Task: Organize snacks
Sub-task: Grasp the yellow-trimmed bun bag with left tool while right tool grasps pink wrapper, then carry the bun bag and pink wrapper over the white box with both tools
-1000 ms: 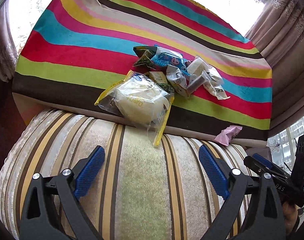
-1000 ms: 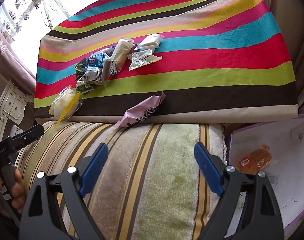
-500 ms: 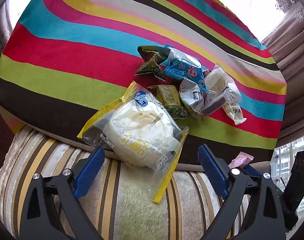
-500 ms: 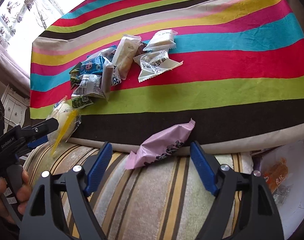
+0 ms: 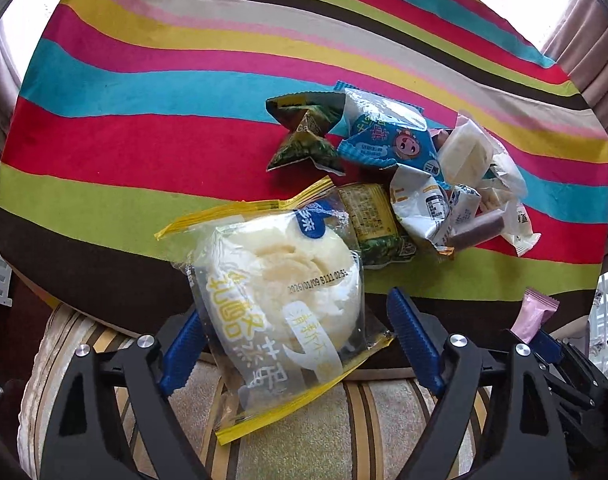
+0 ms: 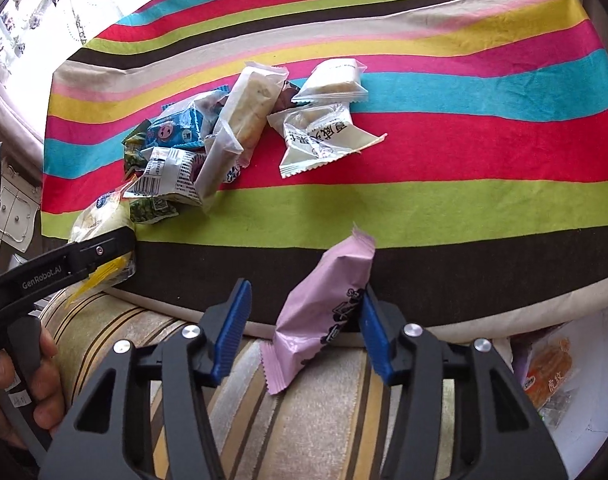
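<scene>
Left tongs (image 5: 296, 344) closing, bun packet (image 5: 280, 296) between pads, right pad clear of it: not yet gripped. Right tongs (image 6: 302, 328) closing round pink packet (image 6: 323, 312); right pad touching, left apart. Both packets overhang near edge of striped tabletop (image 6: 423, 208), above striped cushion (image 6: 304, 420). Snack heap (image 5: 403, 176) just behind bun. Tabletop's right half bare.
</scene>
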